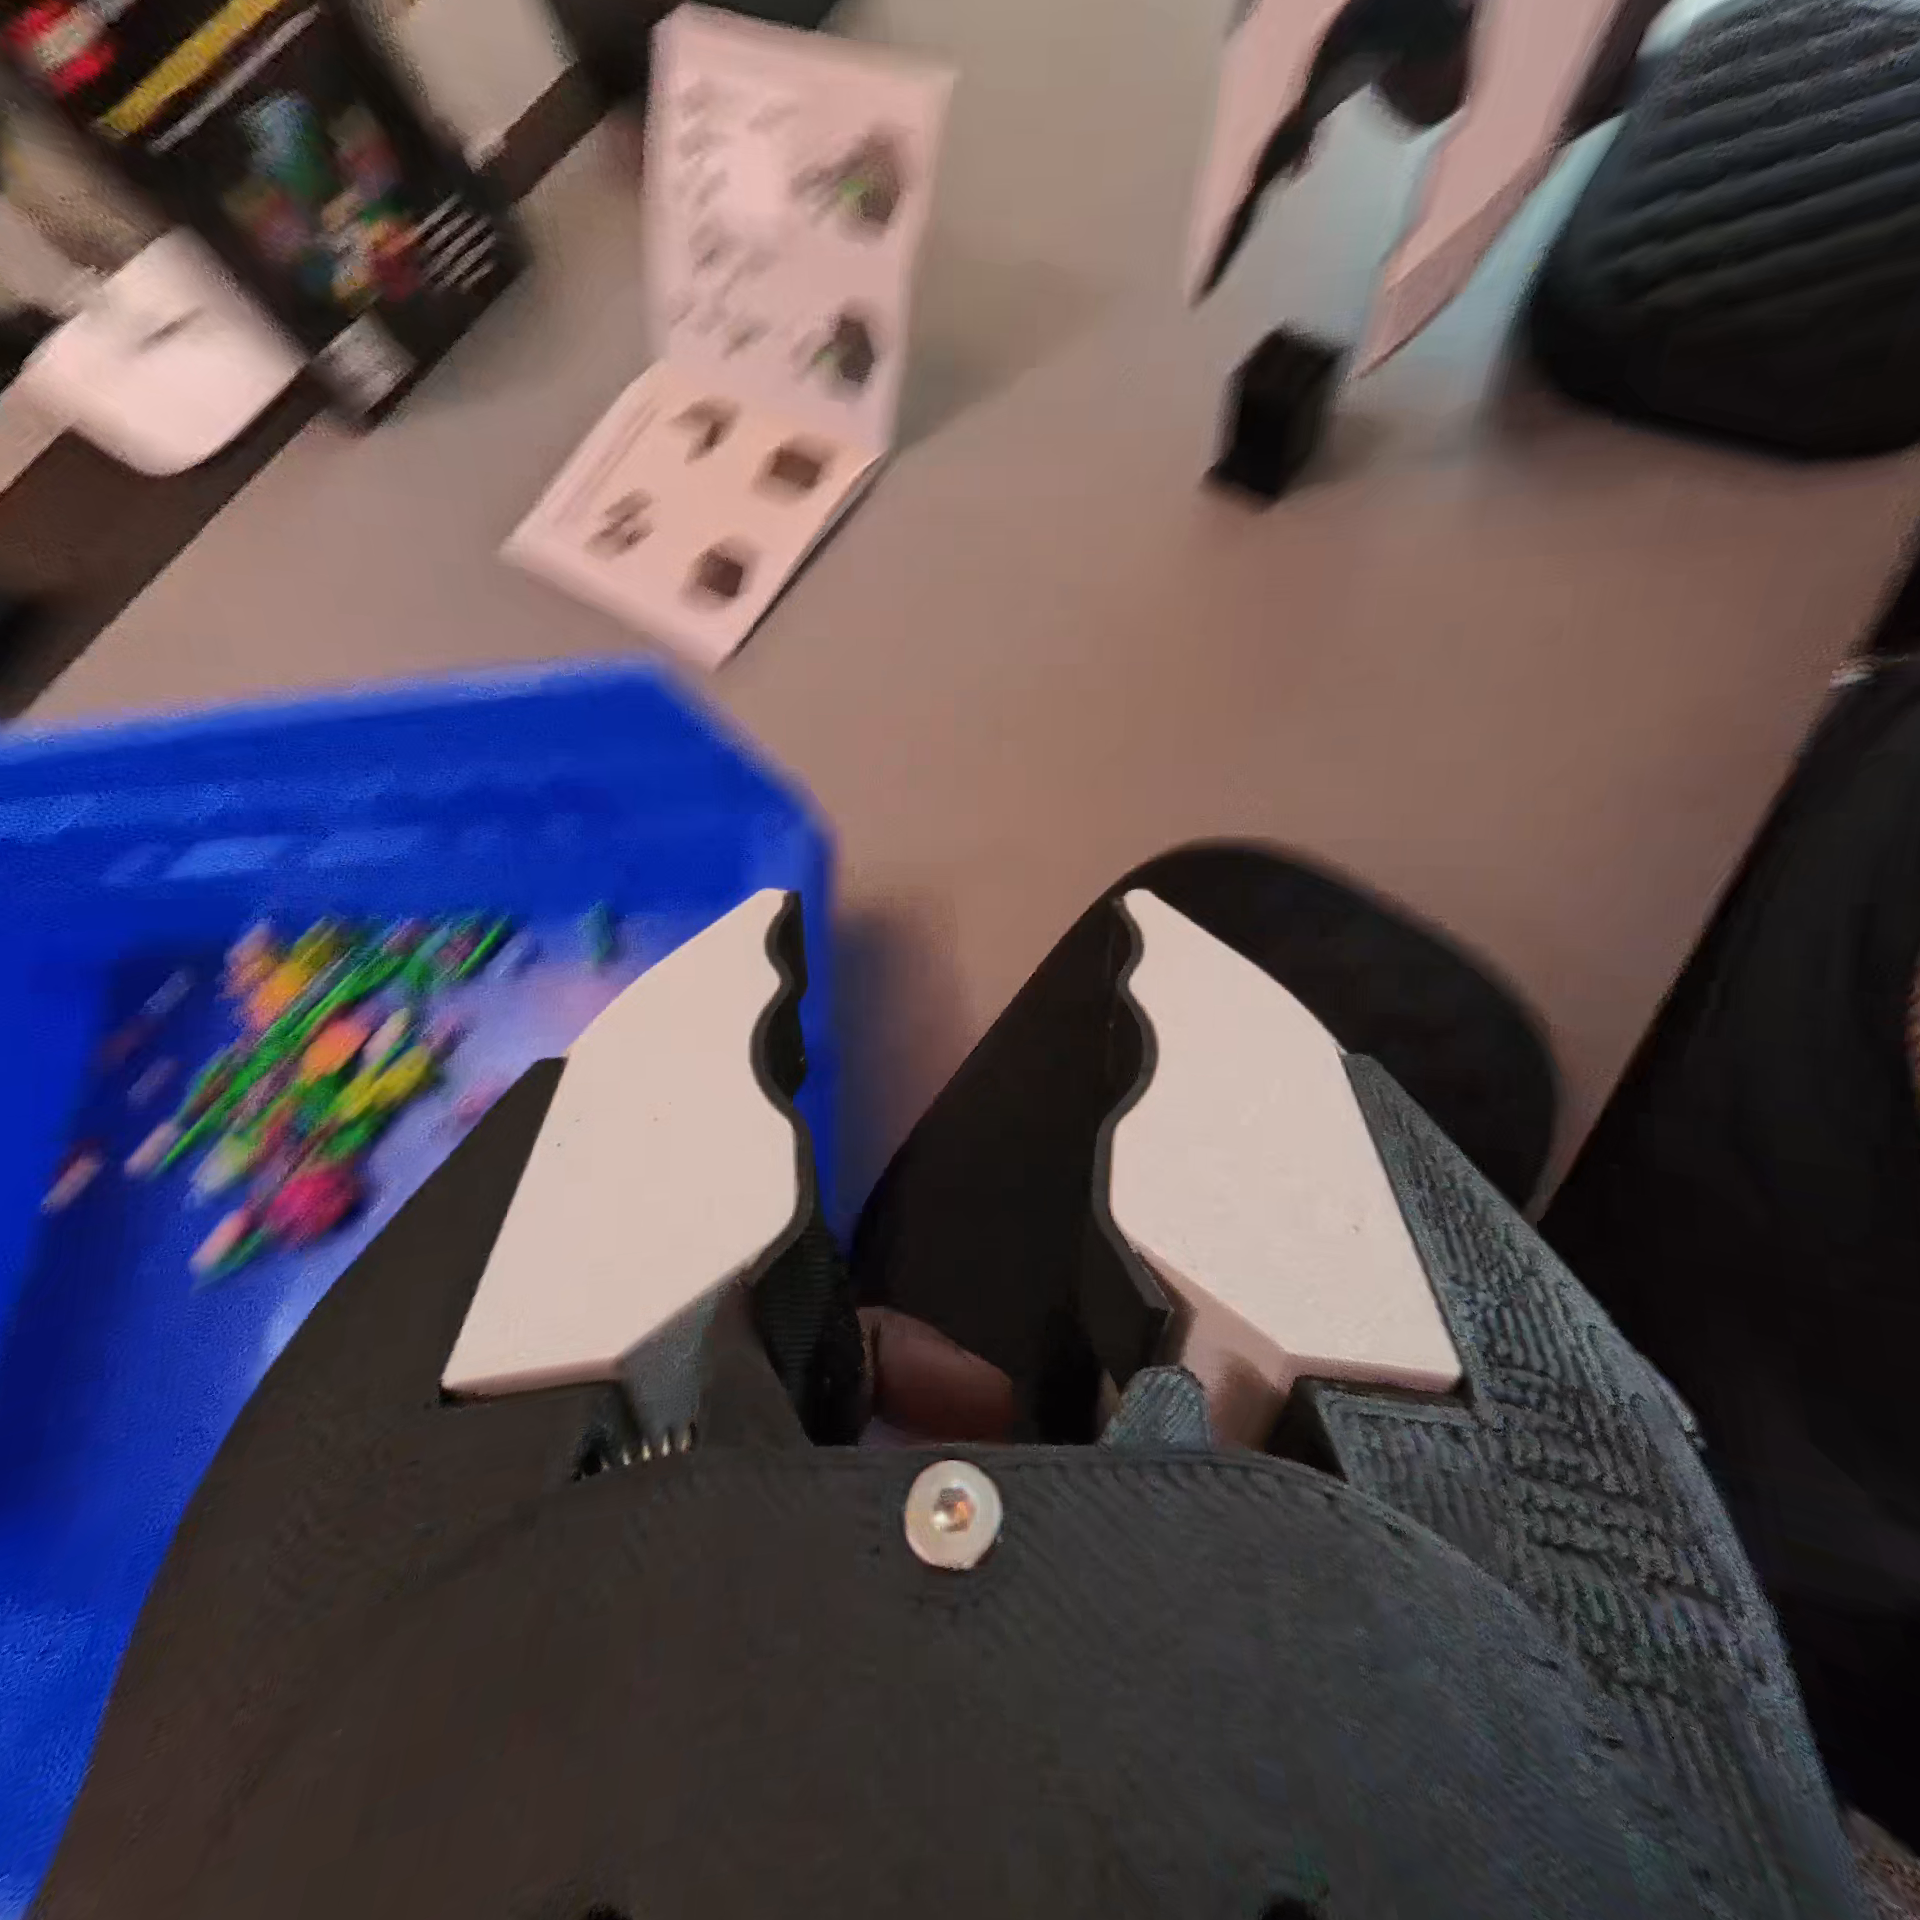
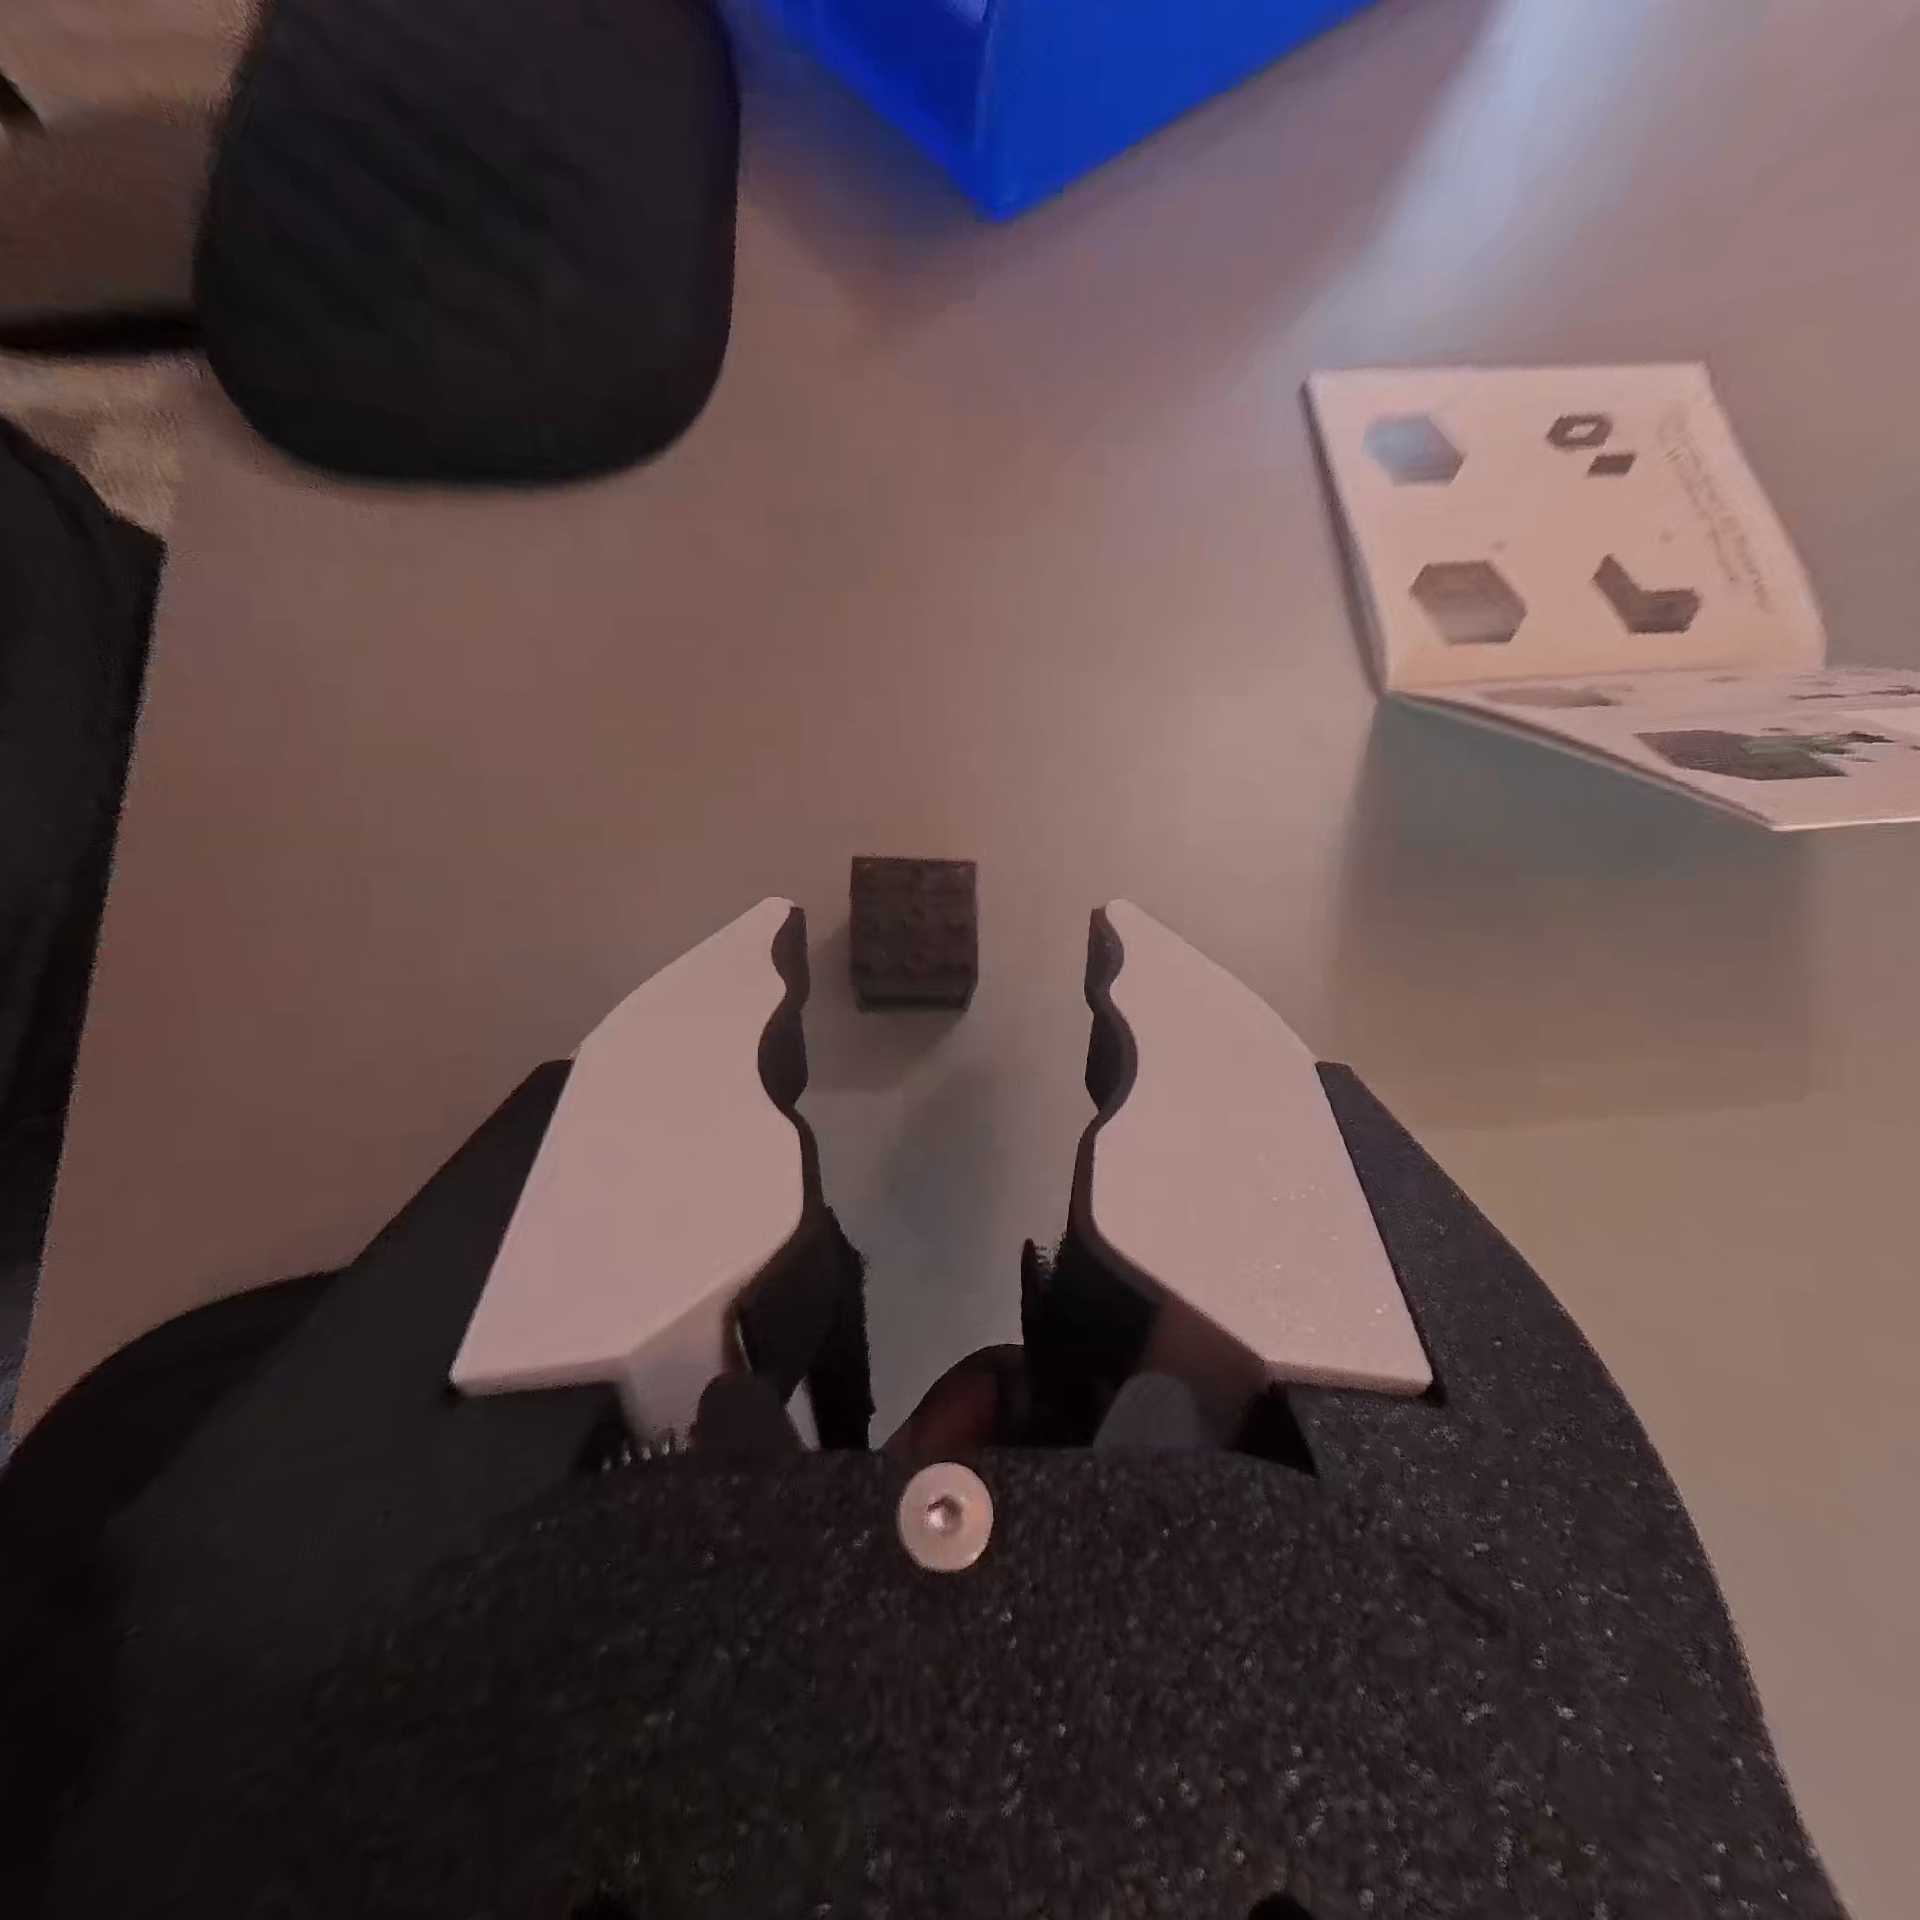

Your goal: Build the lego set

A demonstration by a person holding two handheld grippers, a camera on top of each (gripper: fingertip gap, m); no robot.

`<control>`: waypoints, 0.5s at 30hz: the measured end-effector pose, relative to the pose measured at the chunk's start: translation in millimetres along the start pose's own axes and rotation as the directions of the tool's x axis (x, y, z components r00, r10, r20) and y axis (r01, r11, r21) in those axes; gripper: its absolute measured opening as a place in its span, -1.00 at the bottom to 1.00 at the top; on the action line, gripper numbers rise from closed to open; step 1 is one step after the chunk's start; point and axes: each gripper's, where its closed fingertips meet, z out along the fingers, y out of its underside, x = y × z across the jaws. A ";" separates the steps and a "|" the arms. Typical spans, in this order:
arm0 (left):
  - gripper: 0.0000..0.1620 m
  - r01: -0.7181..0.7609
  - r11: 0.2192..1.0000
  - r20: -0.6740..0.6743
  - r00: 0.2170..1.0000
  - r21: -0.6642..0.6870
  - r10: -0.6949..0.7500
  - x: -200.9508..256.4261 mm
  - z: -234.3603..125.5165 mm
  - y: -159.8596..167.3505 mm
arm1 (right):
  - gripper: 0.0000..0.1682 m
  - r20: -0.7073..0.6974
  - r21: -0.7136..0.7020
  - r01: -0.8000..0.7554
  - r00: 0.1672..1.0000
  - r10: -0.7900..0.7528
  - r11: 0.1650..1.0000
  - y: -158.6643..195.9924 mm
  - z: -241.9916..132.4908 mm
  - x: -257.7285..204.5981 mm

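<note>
Black studded lego block [image 2: 913, 932]: 1 unit, being seen standing on the grey tabletop [image 2: 727, 675], just beyond the tips of the right hand-held gripper [image 2: 940, 920] and roughly centred on its gap. No contact between block and fingers is being shown. The right hand-held gripper is being held wide apart, with nothing gripped.

Left hand-held gripper [image 1: 961, 909]: being held spread apart and empty, positioned beside the near corner of the blue bin [image 1: 312, 831].

Loose lego pieces [image 1: 301, 1070]: many, multicoloured and blurred, being kept inside the blue bin.

Instruction booklet [image 2: 1558, 582]: 1, being displayed open on the tabletop, 1 half lying flat and the other raised.

Dark printed box [image 1: 281, 177]: 1, being seen at the far left of the tabletop in the left wrist view.

Black ribbed cushion-like item [image 2: 468, 239]: 1, being seen near the tabletop edge; its nature cannot be told.
</note>
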 end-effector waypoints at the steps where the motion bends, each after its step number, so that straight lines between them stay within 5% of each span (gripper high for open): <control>1: -0.32 0.030 0.999 0.074 0.997 -0.044 -0.027 -15.8 -19.8 11.6 | -0.37 -0.004 0.055 -0.020 1.000 0.020 0.998 -5.0 -3.4 2.9; 7: -0.45 0.114 0.907 0.161 0.986 -0.405 -0.051 -67.8 -92.4 67.8 | -0.40 0.042 0.390 -0.158 0.987 0.154 0.907 -28.5 -20.8 13.3; 15: -0.71 -0.097 0.555 -0.113 0.994 -0.826 0.004 -95.7 -75.1 117.7 | -0.40 0.016 0.328 -0.143 0.989 0.146 0.934 -12.4 -12.0 7.4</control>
